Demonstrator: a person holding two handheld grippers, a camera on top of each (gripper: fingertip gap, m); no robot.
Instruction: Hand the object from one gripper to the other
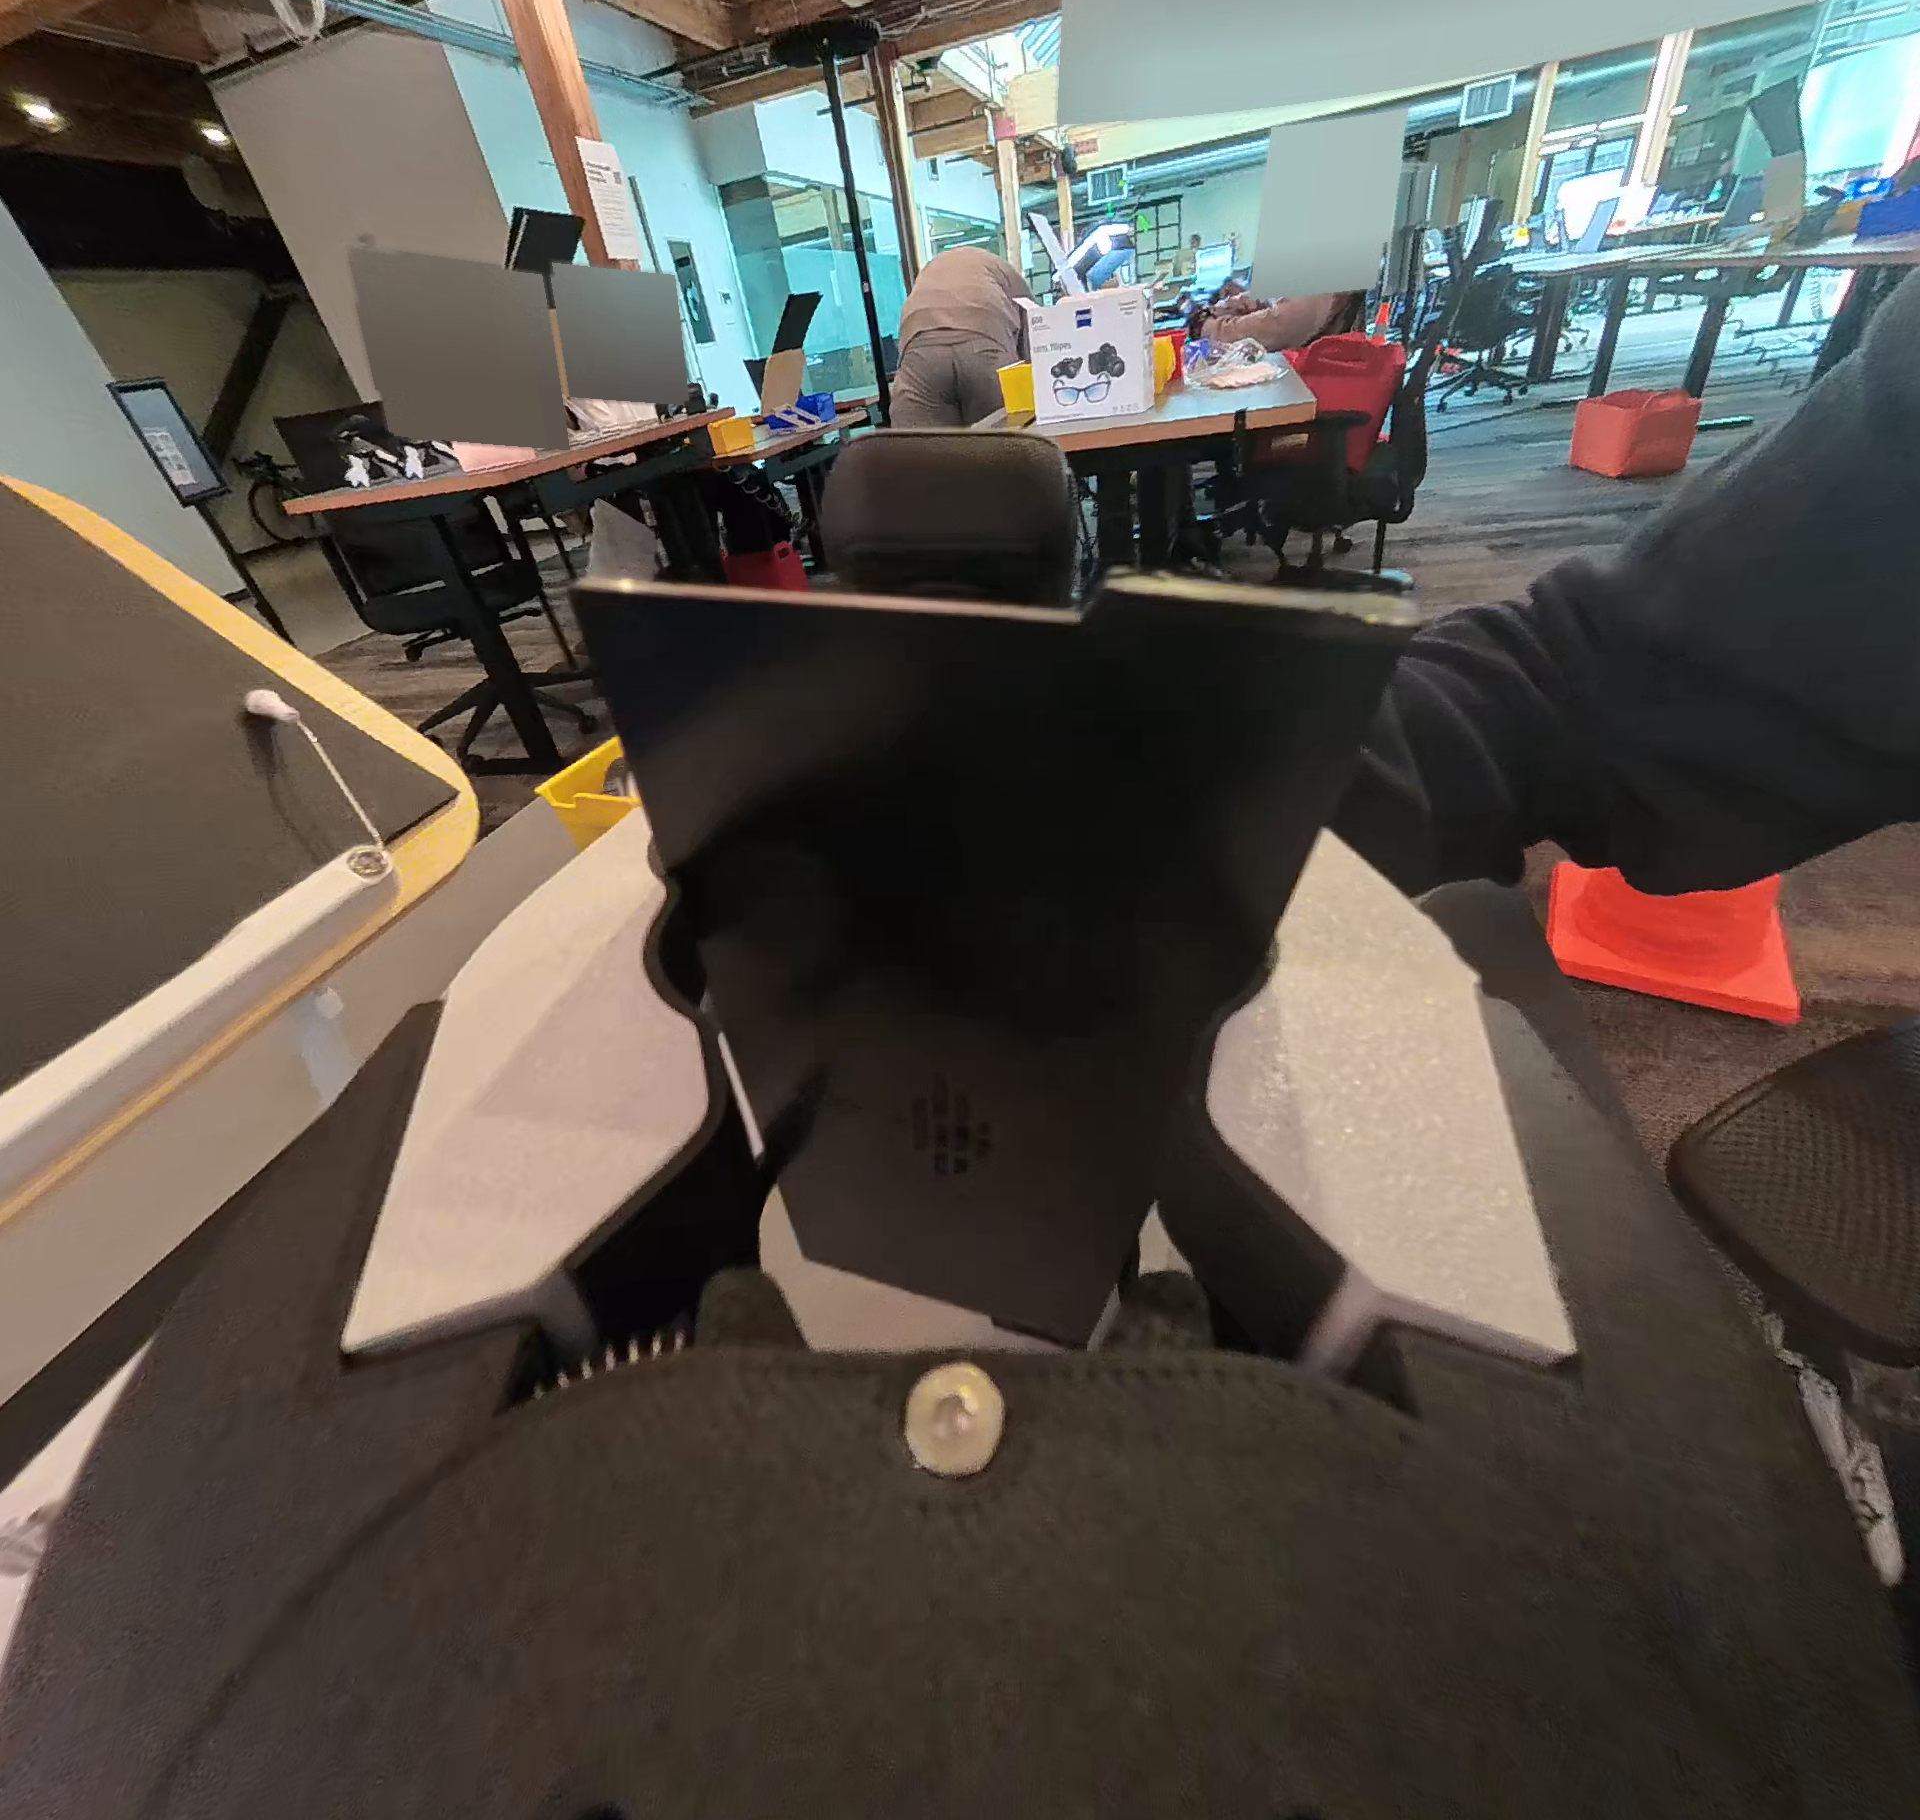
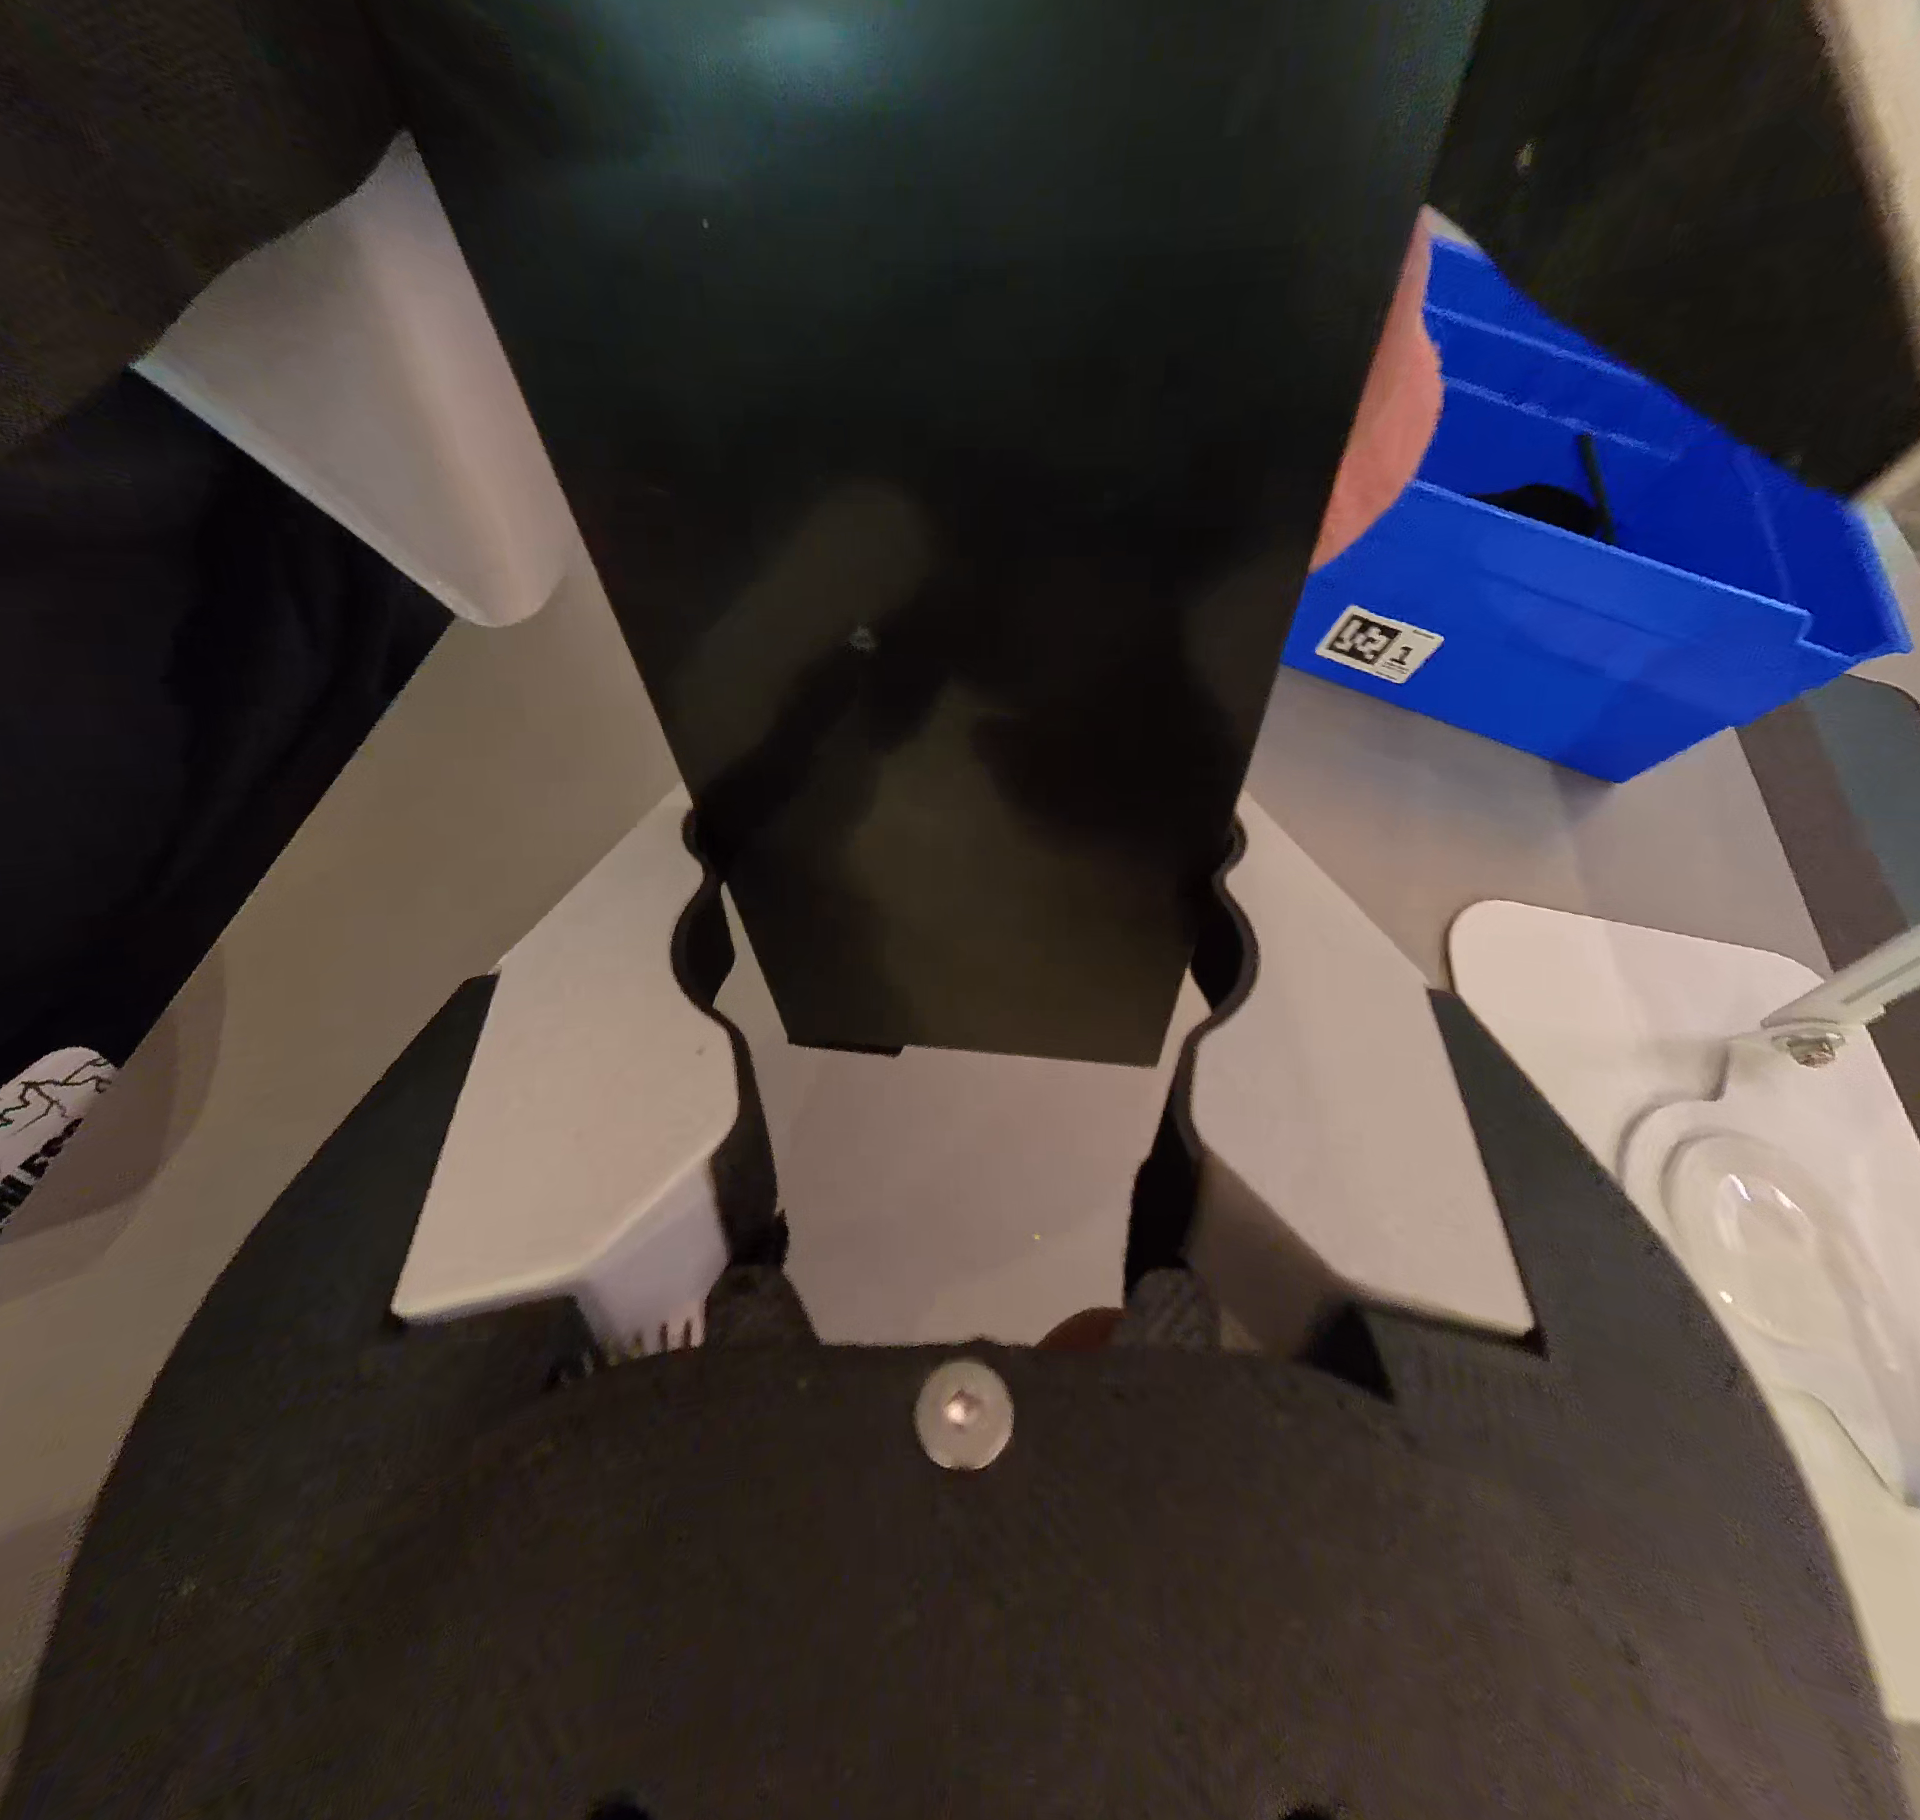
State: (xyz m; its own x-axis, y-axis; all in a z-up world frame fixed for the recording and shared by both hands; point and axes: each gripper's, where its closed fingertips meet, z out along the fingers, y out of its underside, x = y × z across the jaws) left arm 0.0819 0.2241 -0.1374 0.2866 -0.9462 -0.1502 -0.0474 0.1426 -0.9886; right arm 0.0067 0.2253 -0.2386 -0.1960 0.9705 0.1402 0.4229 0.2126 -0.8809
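mid-handover: the flat black box (image 1: 987, 814) sits between both claws at once, left claw (image 1: 966, 949) and right claw (image 2: 961, 923) each closed on one end; release one only once the other grips firmly.

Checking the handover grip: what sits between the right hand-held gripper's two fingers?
In the right wrist view, a flat black box fills the gap between the hand-held gripper's fingers.
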